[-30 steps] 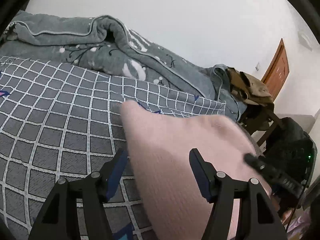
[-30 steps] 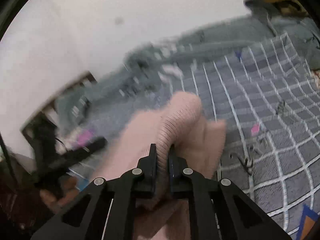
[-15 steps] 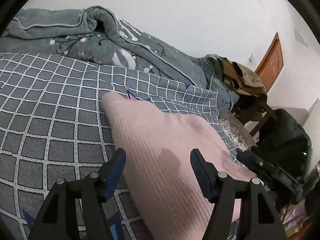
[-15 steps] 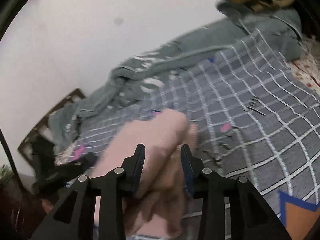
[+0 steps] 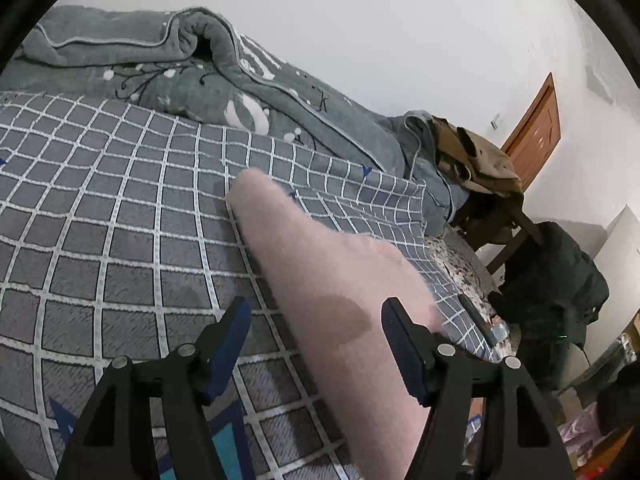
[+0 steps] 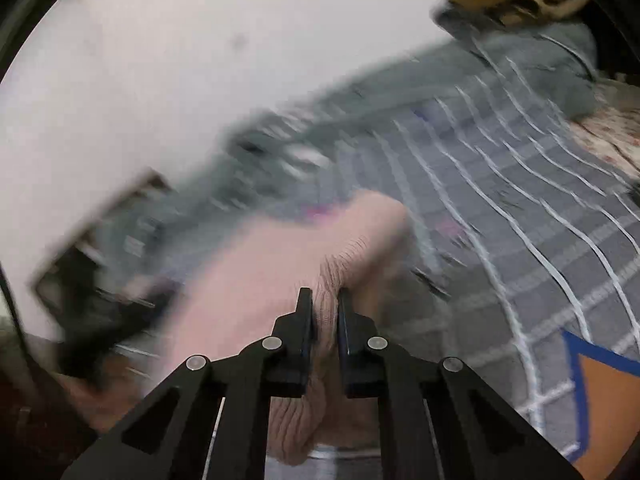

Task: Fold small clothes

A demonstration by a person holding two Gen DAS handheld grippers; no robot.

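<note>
A pink ribbed knit garment (image 5: 332, 280) lies on the grey checked bedsheet (image 5: 120, 220), stretching from the middle of the bed toward the near right. My left gripper (image 5: 316, 320) is open, its blue-padded fingers either side of the garment, just above it. In the right wrist view my right gripper (image 6: 325, 304) is shut on a fold of the pink garment (image 6: 280, 264) and holds it lifted above the sheet (image 6: 540, 240). That view is blurred by motion.
A rumpled grey-green quilt (image 5: 200, 68) lies along the wall at the back of the bed. A chair heaped with clothes (image 5: 472, 156) and a dark bag (image 5: 560, 280) stand past the bed's right edge. A brown door (image 5: 536, 128) is behind them.
My right gripper opened half a second ago and has shut again on the pink garment's fold. The garment has stretched out narrower on the sheet. My left gripper stays open.
</note>
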